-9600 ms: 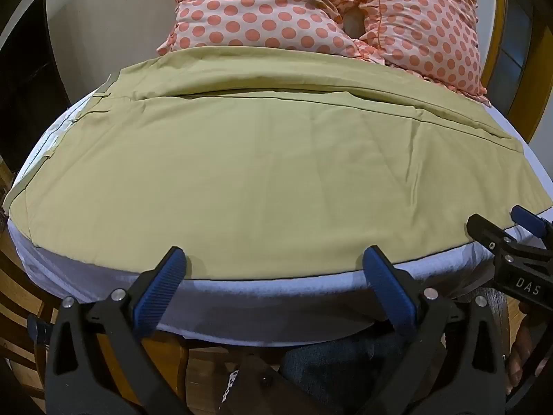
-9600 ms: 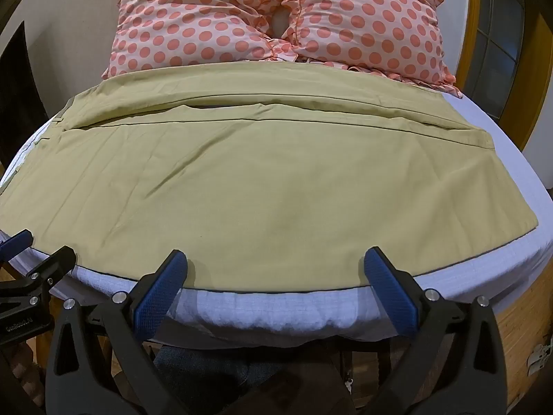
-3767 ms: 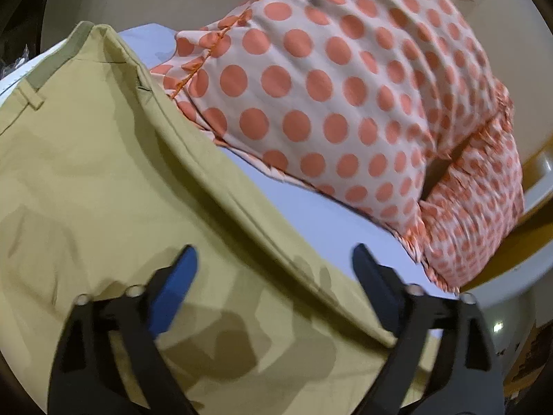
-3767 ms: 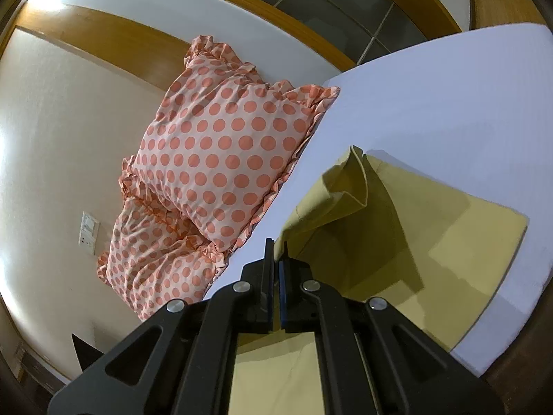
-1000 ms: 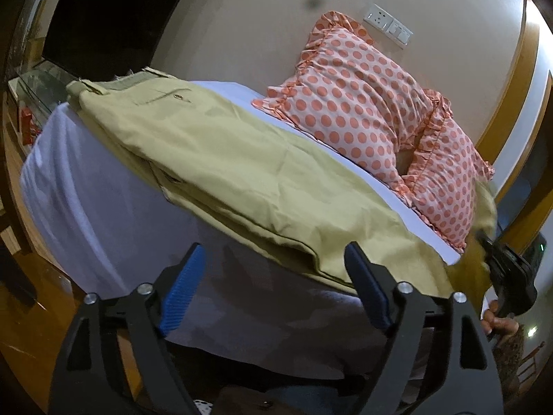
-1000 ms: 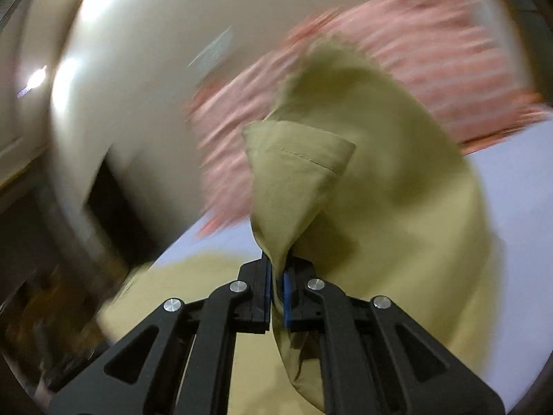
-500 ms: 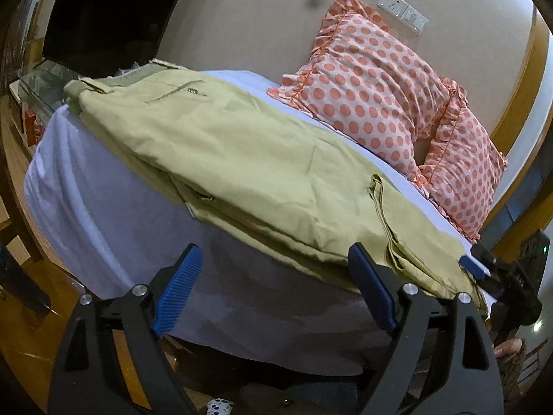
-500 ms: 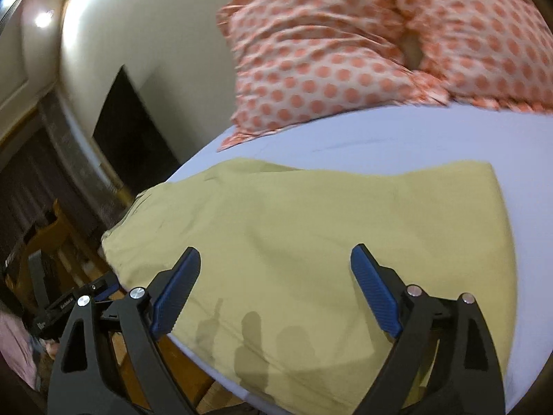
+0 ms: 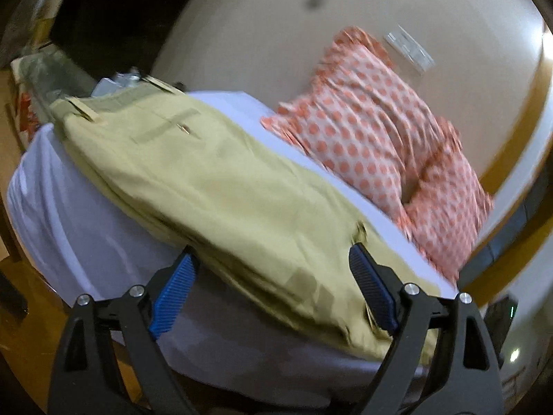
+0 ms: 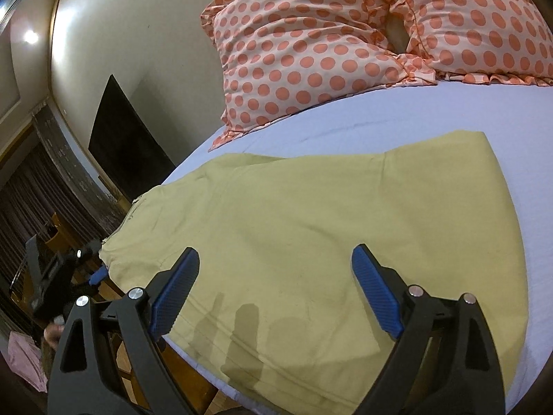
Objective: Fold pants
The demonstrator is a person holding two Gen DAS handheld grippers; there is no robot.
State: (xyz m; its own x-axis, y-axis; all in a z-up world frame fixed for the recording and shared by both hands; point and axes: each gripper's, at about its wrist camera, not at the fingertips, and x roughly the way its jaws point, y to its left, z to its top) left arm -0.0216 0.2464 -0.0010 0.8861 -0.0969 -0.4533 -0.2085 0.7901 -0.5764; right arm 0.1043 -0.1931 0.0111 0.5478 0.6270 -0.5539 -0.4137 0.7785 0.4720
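Khaki pants (image 9: 221,186) lie folded in layers on the bed, waistband with belt loops at the far left in the left wrist view. In the right wrist view the pants (image 10: 311,228) lie flat, fold edge at the right. My left gripper (image 9: 273,287) is open and empty, low at the near edge of the pants. It also shows in the right wrist view (image 10: 83,276), at the pants' left end. My right gripper (image 10: 274,287) is open and empty, just above the near part of the pants.
The pants rest on a white bed sheet (image 10: 449,117). Two orange polka-dot pillows (image 10: 328,41) lean on the wall behind them; they also show in the left wrist view (image 9: 373,128). A dark screen (image 10: 121,145) stands at the left. Wooden floor (image 9: 24,294) lies below the bed edge.
My right gripper let go of the pant leg end after carrying it over, and is now open above the folded pants. My left gripper moved closer to the pants' near edge.
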